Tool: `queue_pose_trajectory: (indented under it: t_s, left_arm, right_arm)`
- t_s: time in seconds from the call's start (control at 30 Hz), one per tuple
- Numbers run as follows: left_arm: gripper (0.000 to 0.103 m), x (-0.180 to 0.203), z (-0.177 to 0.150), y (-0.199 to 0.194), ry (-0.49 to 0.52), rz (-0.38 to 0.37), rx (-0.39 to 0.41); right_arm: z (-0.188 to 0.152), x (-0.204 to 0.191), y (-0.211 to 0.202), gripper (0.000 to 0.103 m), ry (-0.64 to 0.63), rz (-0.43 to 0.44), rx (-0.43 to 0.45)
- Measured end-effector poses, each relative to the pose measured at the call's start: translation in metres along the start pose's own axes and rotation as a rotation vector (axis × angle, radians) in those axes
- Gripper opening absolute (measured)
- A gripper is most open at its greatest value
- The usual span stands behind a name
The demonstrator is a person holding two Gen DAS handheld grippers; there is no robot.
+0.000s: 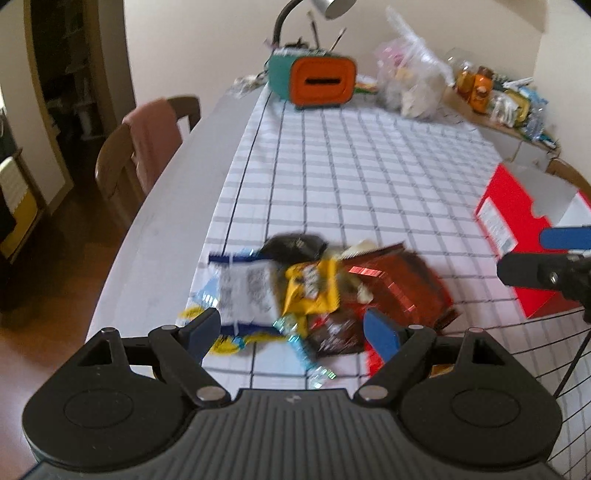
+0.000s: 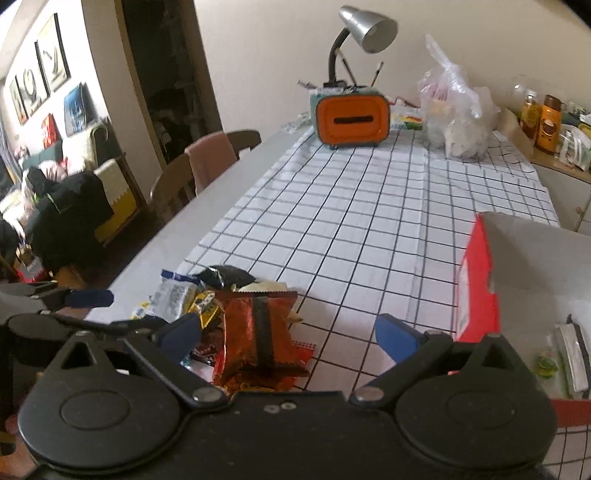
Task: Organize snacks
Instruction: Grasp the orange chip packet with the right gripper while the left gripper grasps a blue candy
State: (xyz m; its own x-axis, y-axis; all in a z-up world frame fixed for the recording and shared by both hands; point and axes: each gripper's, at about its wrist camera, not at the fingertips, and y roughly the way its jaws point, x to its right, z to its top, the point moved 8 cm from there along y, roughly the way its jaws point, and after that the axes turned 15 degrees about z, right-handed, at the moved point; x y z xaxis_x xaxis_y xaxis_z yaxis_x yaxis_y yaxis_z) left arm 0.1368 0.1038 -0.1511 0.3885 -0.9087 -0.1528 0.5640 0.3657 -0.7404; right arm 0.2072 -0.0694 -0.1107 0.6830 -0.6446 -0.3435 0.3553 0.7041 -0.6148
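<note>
Hovering w/ both grippers, left gripper and right gripper, wide open and empty over the snack pile at the table's near edge, we'd sort into the red box beside it.

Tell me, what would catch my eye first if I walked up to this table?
Probably the jumble of snack packets heaped on the checked tablecloth at the near end, a shiny red foil packet among them. Just right of the heap stands an open red box. At the far end sits an orange-fronted holder under a silver desk lamp.
</note>
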Motion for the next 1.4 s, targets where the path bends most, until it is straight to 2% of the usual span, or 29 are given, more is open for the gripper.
queue_pose_trajectory:
  t_s: [0.4, 0.57, 0.6, 0.77, 0.87, 0.97, 1.03, 1.13, 1.2, 1.3, 1.4]
  left_arm:
    - [0.085, -0.006, -0.031, 0.048, -0.035, 0.022, -0.12]
    - [0.085, -0.001, -0.035, 0.056, -0.027, 0.017, -0.134]
    - [0.083, 0.002, -0.035, 0.056, -0.018, 0.011, -0.133]
    - [0.058, 0.012, -0.037, 0.063, 0.02, 0.007, -0.152]
    - [0.051, 0.014, -0.036, 0.064, 0.011, -0.006, -0.155]
    - [0.039, 0.015, -0.034, 0.065, 0.004, -0.027, -0.157]
    - [0.032, 0.014, -0.034, 0.064, -0.001, -0.034, -0.157]
    - [0.015, 0.013, -0.035, 0.065, -0.016, -0.044, -0.167]
    - [0.014, 0.011, -0.035, 0.065, -0.03, -0.044, -0.172]
    - [0.013, 0.009, -0.036, 0.064, -0.046, -0.048, -0.175]
    - [0.013, 0.006, -0.036, 0.062, -0.057, -0.054, -0.178]
  right_arm:
    - [-0.009, -0.002, 0.067, 0.093, -0.054, -0.04, -0.162]
    - [-0.013, -0.001, 0.082, 0.087, -0.063, -0.038, -0.204]
    - [-0.014, -0.001, 0.085, 0.086, -0.068, -0.038, -0.209]
    - [-0.014, -0.001, 0.097, 0.081, -0.069, -0.036, -0.225]
    - [-0.016, -0.001, 0.103, 0.077, -0.067, -0.035, -0.242]
    - [-0.018, -0.002, 0.107, 0.07, -0.064, -0.03, -0.251]
    - [-0.019, -0.003, 0.108, 0.06, -0.064, -0.025, -0.251]
    - [-0.02, -0.004, 0.108, 0.057, -0.065, -0.024, -0.248]
    - [-0.02, -0.003, 0.106, 0.055, -0.055, -0.02, -0.241]
    - [-0.02, -0.002, 0.104, 0.047, -0.037, -0.014, -0.231]
    - [-0.021, -0.001, 0.101, 0.044, -0.032, -0.025, -0.225]
